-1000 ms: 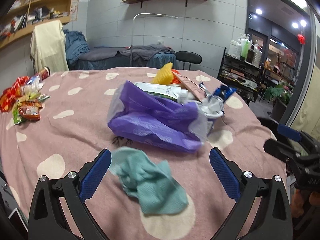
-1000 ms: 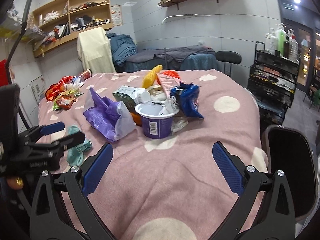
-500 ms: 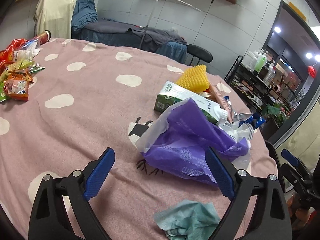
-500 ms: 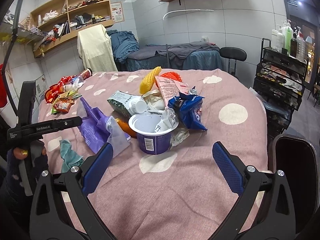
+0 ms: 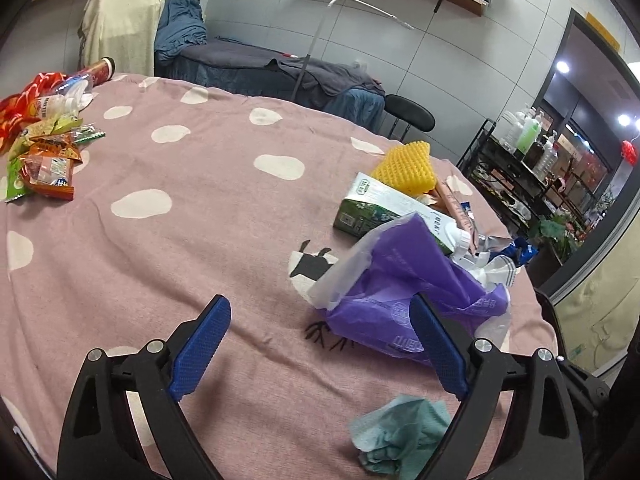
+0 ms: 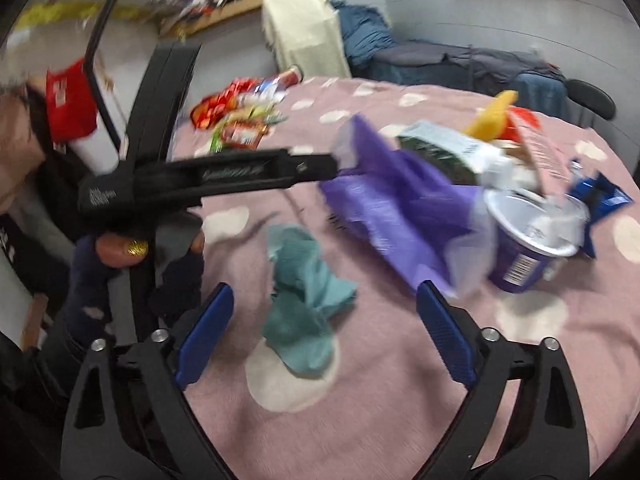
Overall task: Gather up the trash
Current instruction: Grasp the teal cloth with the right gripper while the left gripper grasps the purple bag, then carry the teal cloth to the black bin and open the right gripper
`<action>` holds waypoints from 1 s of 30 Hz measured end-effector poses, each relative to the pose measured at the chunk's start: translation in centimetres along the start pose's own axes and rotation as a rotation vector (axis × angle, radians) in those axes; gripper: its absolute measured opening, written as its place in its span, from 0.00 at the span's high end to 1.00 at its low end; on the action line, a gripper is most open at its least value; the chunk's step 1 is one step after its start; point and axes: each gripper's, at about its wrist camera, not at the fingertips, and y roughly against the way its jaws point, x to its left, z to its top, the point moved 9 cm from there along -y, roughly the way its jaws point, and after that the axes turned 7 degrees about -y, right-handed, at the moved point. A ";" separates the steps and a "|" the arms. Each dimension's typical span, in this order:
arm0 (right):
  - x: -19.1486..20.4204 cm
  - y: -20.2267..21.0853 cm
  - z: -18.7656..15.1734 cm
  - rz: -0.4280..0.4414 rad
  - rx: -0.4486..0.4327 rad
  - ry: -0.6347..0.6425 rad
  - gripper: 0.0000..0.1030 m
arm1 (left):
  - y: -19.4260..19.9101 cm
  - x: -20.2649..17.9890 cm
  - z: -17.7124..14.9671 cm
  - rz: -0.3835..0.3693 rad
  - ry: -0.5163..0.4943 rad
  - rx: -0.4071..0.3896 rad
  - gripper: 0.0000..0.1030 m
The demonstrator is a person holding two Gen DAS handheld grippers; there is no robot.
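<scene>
A purple plastic bag [image 5: 404, 292] lies on the pink spotted tablecloth [image 5: 192, 224], with a milk carton [image 5: 384, 208], a yellow sponge [image 5: 404, 166] and wrappers behind it. My left gripper [image 5: 320, 340] is open above the cloth, its right finger over the bag's near edge. A crumpled teal cloth [image 5: 400, 440] lies below it. In the blurred right wrist view my right gripper [image 6: 324, 328] is open around the teal cloth [image 6: 304, 300]. The purple bag [image 6: 400, 208], a purple cup [image 6: 532, 244] and the left gripper's body [image 6: 208, 184] show there too.
Snack packets [image 5: 44, 160] and a red tube [image 5: 96, 72] lie at the table's far left. A blue wrapper [image 6: 600, 200] lies beside the cup. A black chair [image 5: 408, 114], a bed [image 5: 264, 68] and a shelf rack [image 5: 520, 160] stand beyond the table.
My right gripper has swung left and down to the teal cloth, blurring its view. My left gripper has moved slightly closer to the purple bag.
</scene>
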 end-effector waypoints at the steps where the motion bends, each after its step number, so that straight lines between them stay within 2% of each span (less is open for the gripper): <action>1: 0.4 -1.3 -0.1 -0.007 0.038 0.014 0.18 | -0.1 0.1 0.0 0.000 -0.002 0.003 0.14; 3: 0.7 -3.2 -0.6 -0.027 0.099 0.018 0.35 | -0.3 0.1 -0.1 0.000 -0.014 0.011 0.14; 4: 0.6 -3.9 -0.9 -0.029 0.128 0.012 0.58 | -0.5 0.0 -0.1 0.000 -0.020 0.015 0.14; 5: 0.5 -4.1 -1.2 -0.027 0.140 0.003 0.67 | -0.7 0.0 -0.1 -0.001 -0.024 0.019 0.13; 7: 0.4 -3.2 -1.3 0.002 0.124 -0.010 0.74 | -1.1 -0.2 -0.2 -0.028 -0.028 0.034 0.13; 12: -0.5 0.5 -2.1 0.000 0.049 -0.018 0.74 | -2.9 -1.1 -0.5 -0.088 -0.036 0.077 0.13; 16: -2.1 3.0 -2.8 -0.024 0.002 -0.053 0.74 | -4.7 -1.9 -0.8 -0.169 0.009 0.127 0.13; 19: -3.0 4.4 -3.1 -0.046 -0.027 -0.086 0.74 | -5.4 -2.2 -0.7 -0.190 0.046 0.127 0.17; 24: -4.3 6.3 -3.9 -0.072 -0.085 -0.129 0.74 | -4.8 -1.9 -0.4 -0.216 0.111 0.104 0.47; 28: -6.0 6.3 -3.8 -0.080 -0.101 -0.155 0.74 | -3.5 -1.9 -0.4 -0.208 0.134 0.074 0.54; 30: -6.3 6.6 -4.0 -0.084 -0.108 -0.169 0.74 | -2.5 -2.0 -0.5 -0.174 0.112 0.050 0.59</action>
